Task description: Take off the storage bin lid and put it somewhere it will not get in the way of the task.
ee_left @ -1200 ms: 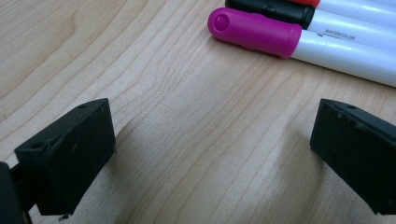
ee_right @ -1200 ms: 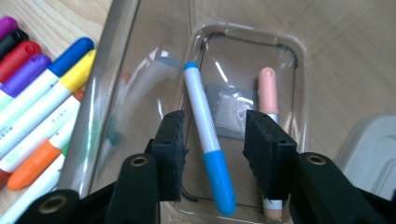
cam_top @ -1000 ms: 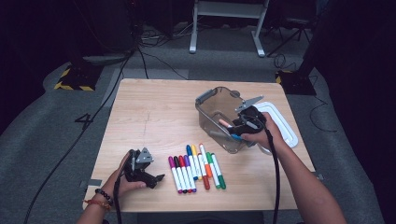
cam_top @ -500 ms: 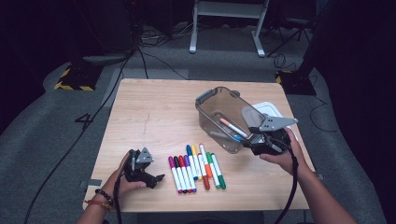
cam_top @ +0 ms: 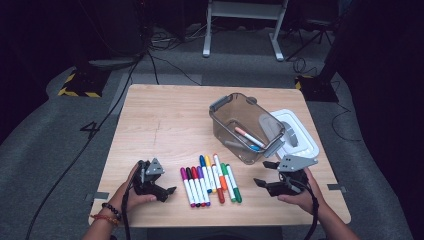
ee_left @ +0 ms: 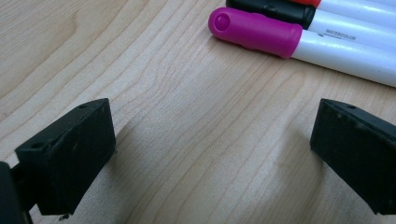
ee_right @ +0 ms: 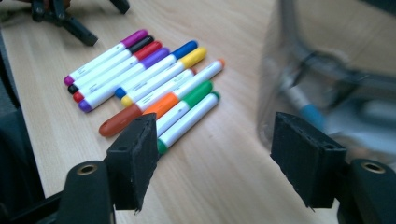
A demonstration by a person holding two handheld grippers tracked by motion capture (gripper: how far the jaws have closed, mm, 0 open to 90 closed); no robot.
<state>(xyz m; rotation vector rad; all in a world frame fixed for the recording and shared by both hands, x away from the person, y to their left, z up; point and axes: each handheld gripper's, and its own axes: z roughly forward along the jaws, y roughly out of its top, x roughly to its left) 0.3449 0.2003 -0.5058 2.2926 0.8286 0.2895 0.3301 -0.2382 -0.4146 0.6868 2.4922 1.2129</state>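
Observation:
Several coloured markers [cam_top: 210,179] lie side by side at the table's front middle, also in the right gripper view [ee_right: 154,88]. A clear bin [cam_top: 220,120] behind them holds a couple of markers [cam_top: 248,137]. My left gripper [cam_top: 167,194] rests on the table left of the row, open, with bare wood between its jaws [ee_left: 212,149] and a magenta marker cap [ee_left: 254,32] just beyond. My right gripper [cam_top: 261,173] is low in front of the bin, pointing at the row. Its jaws [ee_right: 215,158] have just been opening and hold nothing.
A white lid [cam_top: 300,135] lies to the right of the bin, close behind the right hand. The blurred bin wall [ee_right: 327,79] stands close on the right of the right gripper view. Bare wood covers the table's back left.
My right gripper has come away from the bin, moving down and toward the table's front, and its jaws have spread wider. The left gripper has kept still.

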